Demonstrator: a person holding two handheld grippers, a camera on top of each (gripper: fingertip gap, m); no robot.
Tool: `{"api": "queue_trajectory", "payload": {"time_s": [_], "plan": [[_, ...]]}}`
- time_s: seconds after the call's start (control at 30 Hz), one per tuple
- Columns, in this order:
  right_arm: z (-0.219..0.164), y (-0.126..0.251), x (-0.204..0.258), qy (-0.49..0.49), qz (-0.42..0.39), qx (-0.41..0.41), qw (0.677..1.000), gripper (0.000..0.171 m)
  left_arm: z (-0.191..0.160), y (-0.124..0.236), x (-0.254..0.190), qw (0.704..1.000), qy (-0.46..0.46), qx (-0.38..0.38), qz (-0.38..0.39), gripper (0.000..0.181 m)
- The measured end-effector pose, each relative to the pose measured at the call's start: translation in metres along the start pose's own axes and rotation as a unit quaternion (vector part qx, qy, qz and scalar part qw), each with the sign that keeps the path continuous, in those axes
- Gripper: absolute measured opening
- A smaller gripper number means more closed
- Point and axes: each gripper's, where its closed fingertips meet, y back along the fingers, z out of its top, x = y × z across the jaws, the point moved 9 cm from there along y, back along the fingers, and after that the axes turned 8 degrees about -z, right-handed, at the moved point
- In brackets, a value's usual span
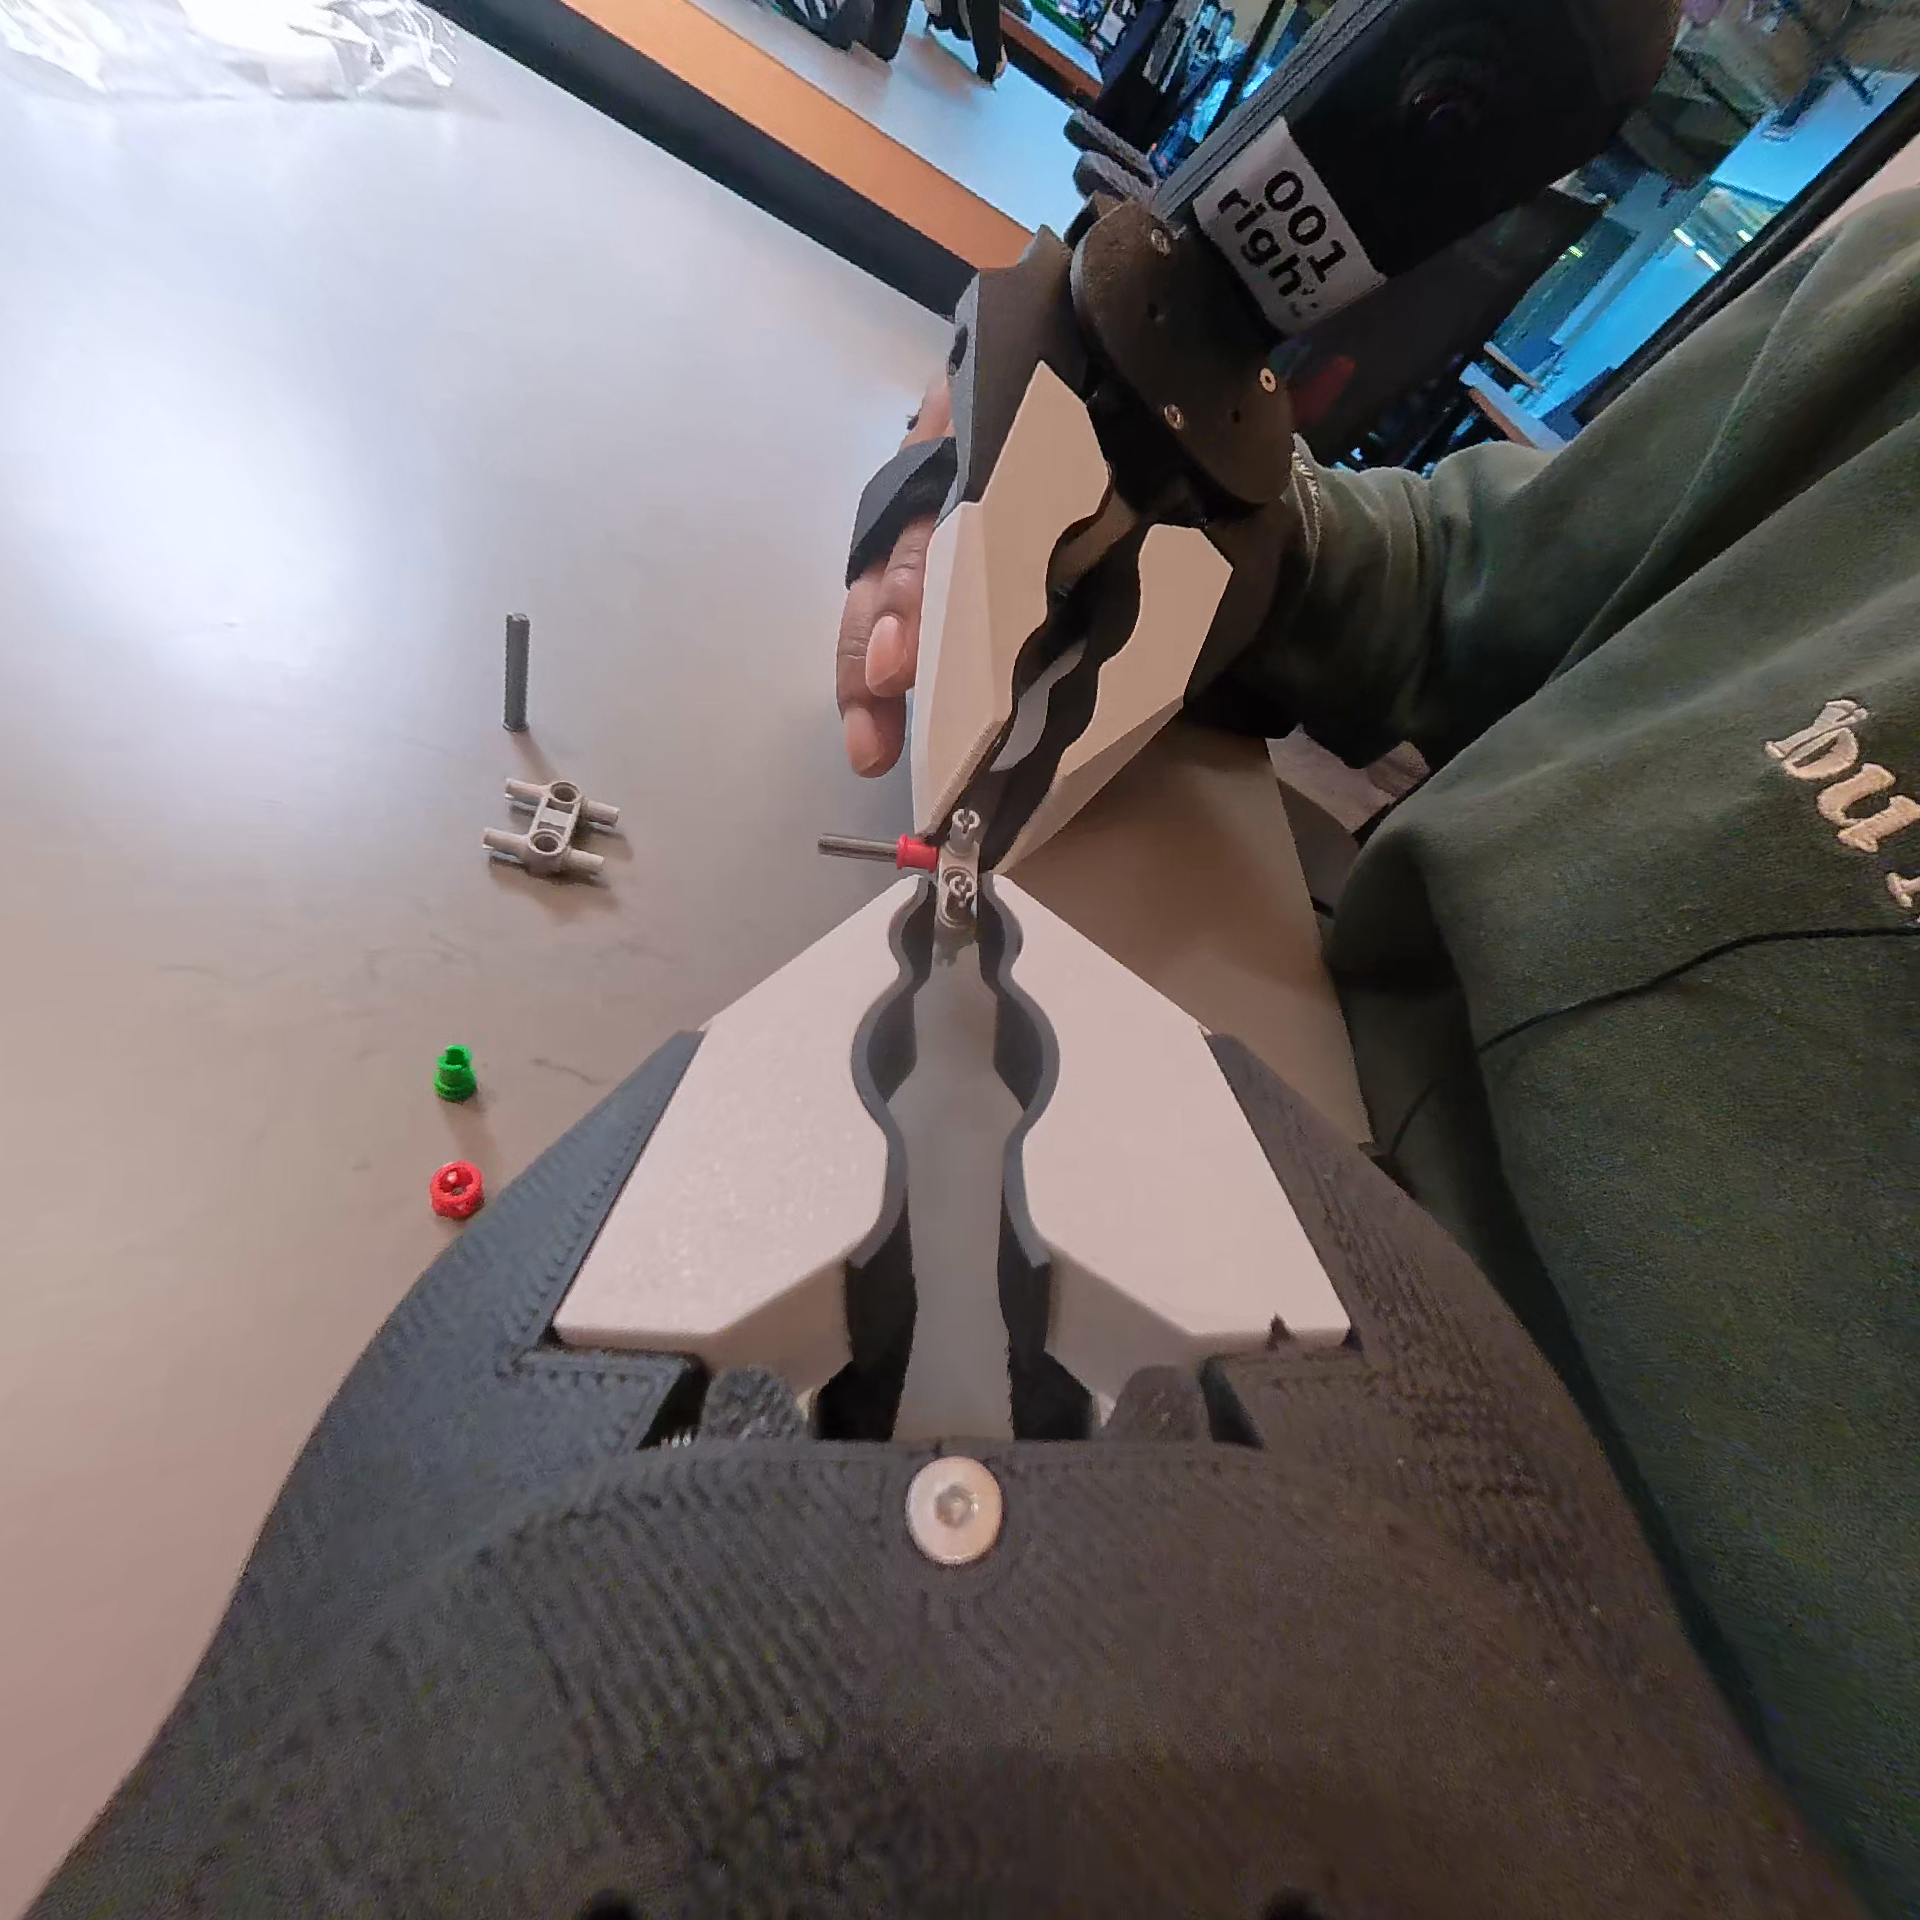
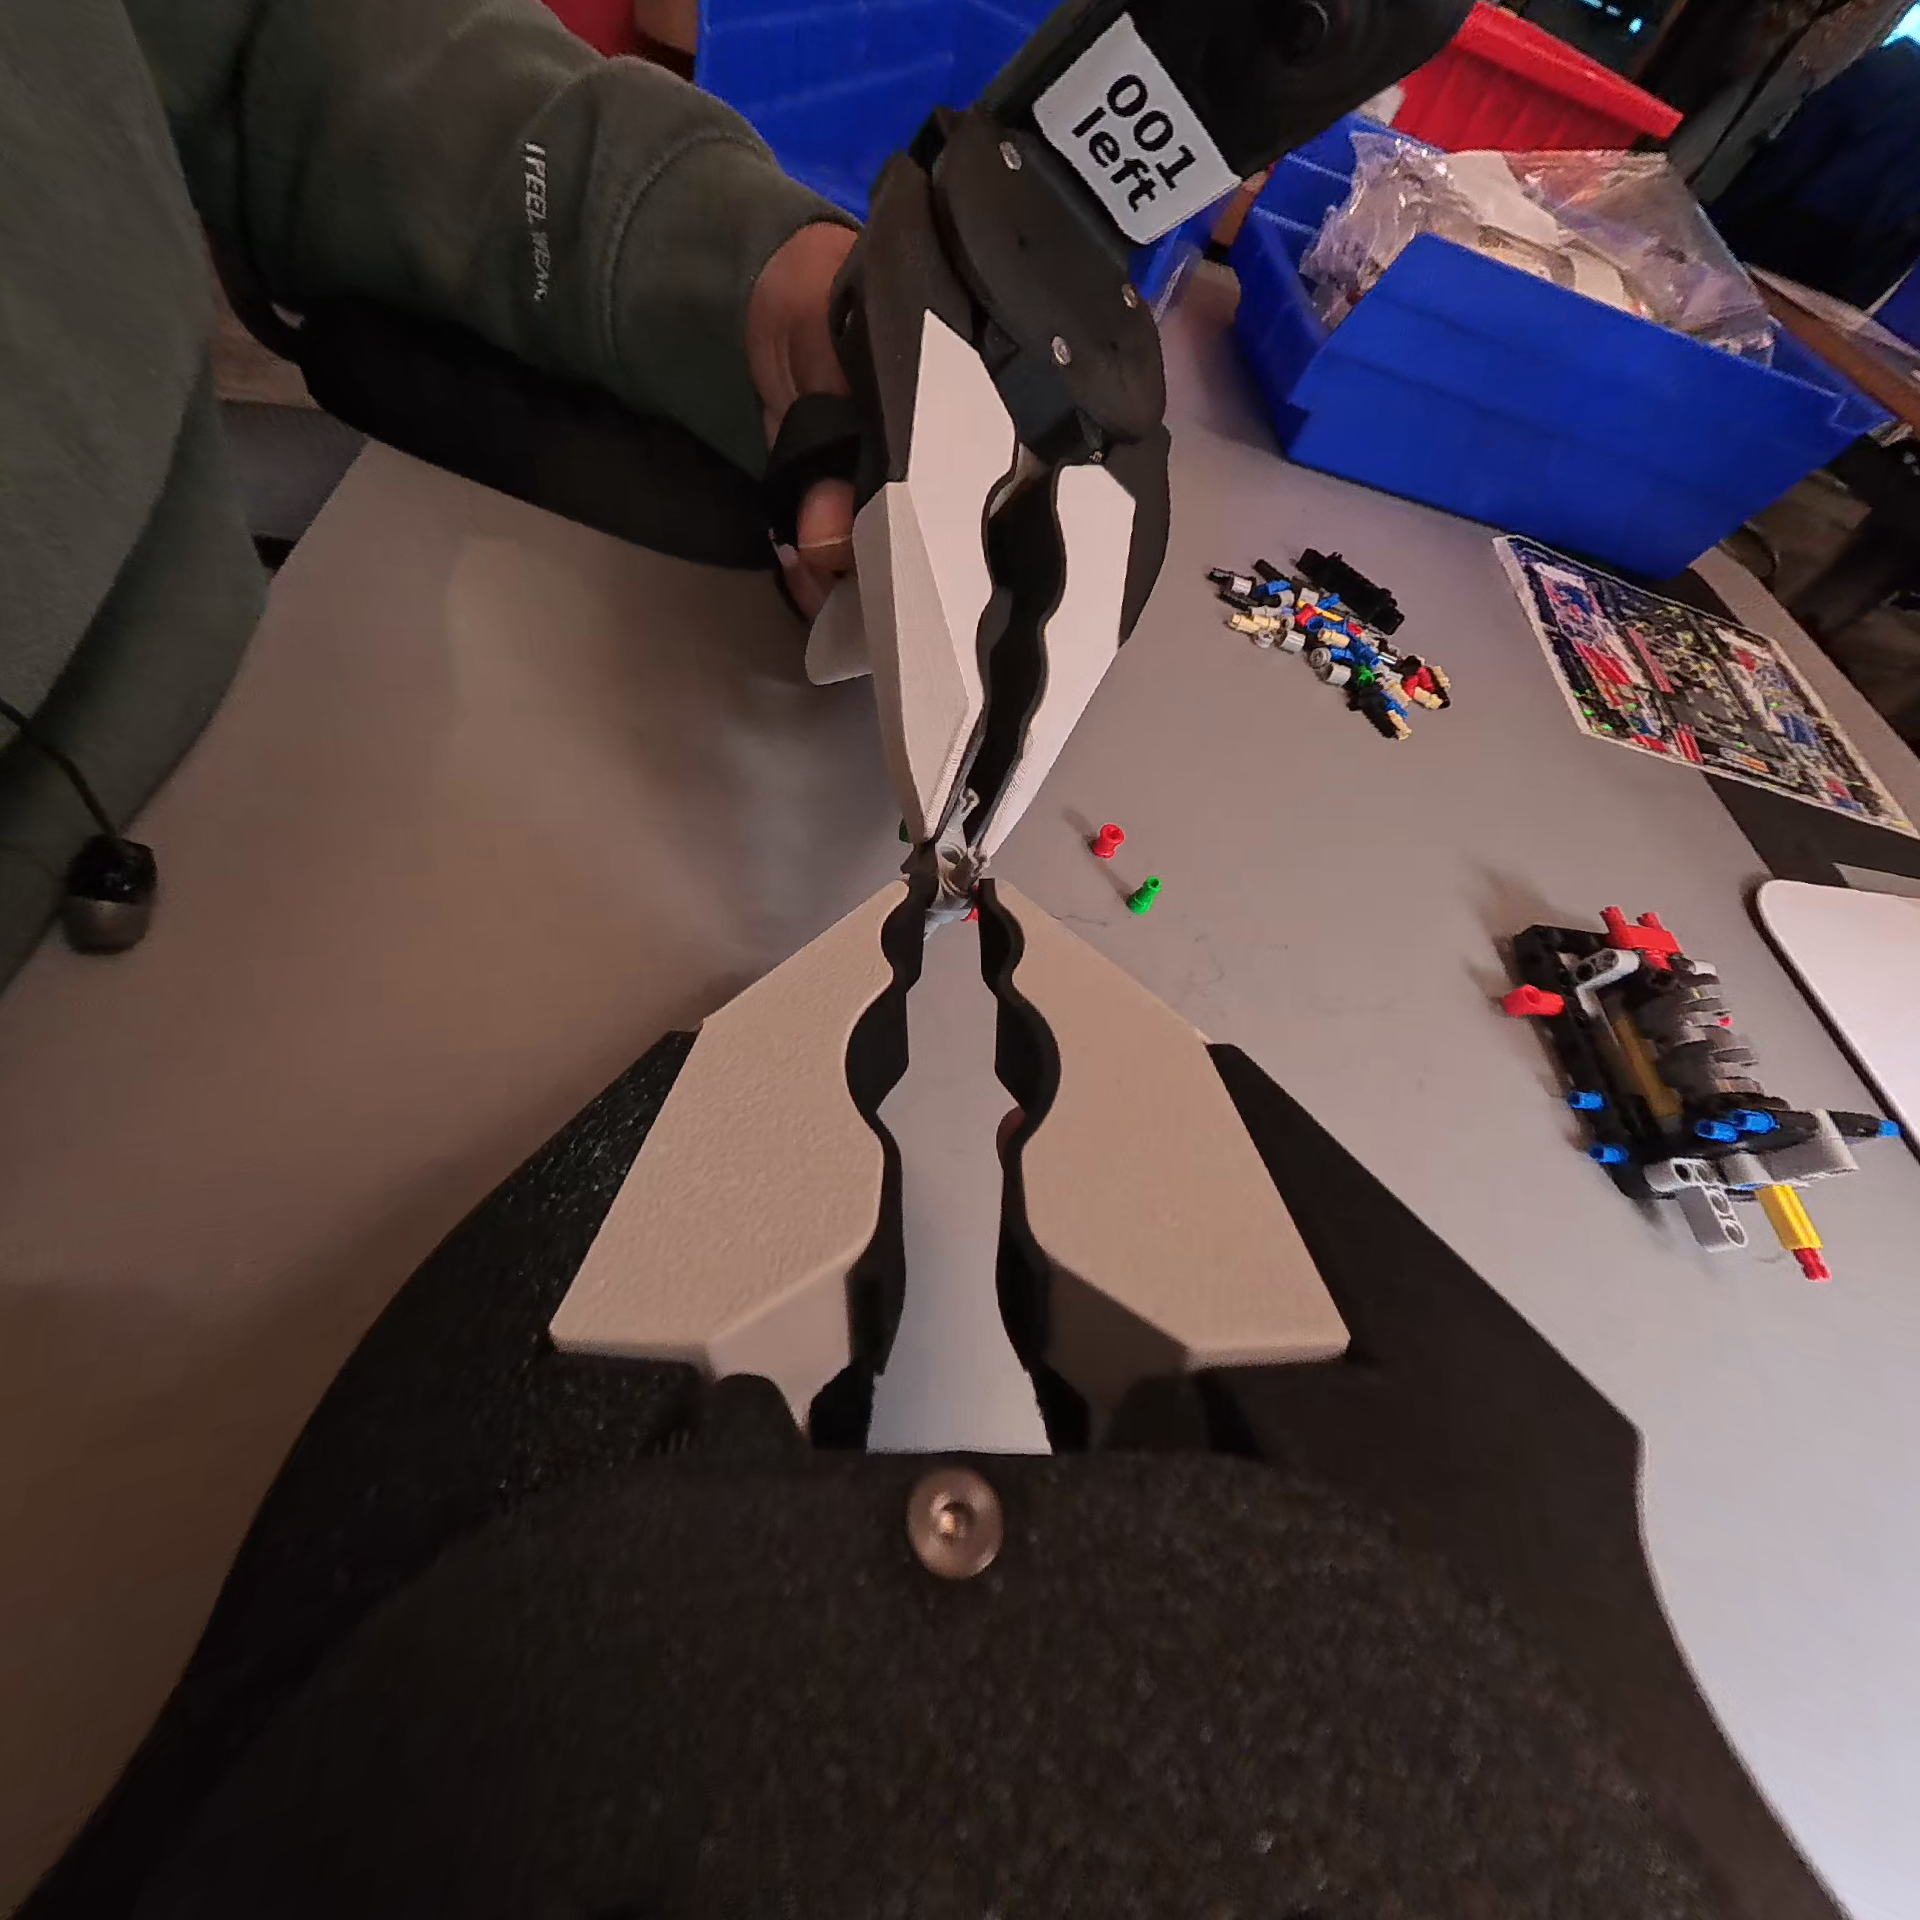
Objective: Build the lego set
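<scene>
Lego connector [image 1: 954,883], both tongs gripping

Bare table [image 1: 312,416] left; green bush [image 1: 454,1073], red bush [image 1: 455,1189] near.

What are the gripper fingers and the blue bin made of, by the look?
Left gripper fingers: matte, grainy pale shells with dark wavy liners, probably printed plastic and rubber. Blue bin: glossy, smooth, likely moulded plastic.

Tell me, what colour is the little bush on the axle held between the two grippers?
Red bush on a dark grey axle; clearest in the left wrist view.
</scene>
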Motion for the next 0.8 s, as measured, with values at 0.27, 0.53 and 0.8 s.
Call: {"api": "queue_trajectory", "payload": {"time_s": [0.27, 0.53, 0.8], "plan": [[0.002, -0.001, -0.007, -0.001, -0.049, -0.01, 0.999, 0.006, 0.005, 0.006, 0.004, 0.999, -0.008, -0.035, 0.027, 0.006], [-0.003, -0.003, -0.013, -0.001, -0.089, 0.011, 0.996, 0.006, 0.007, 0.011, 0.006, 0.992, -0.074, -0.018, 0.103, 0.006], [-0.006, -0.007, -0.014, -0.016, -0.101, 0.047, 0.994, 0.013, -0.005, -0.003, 0.003, 0.961, -0.187, 0.088, 0.186, 0.005]]}}
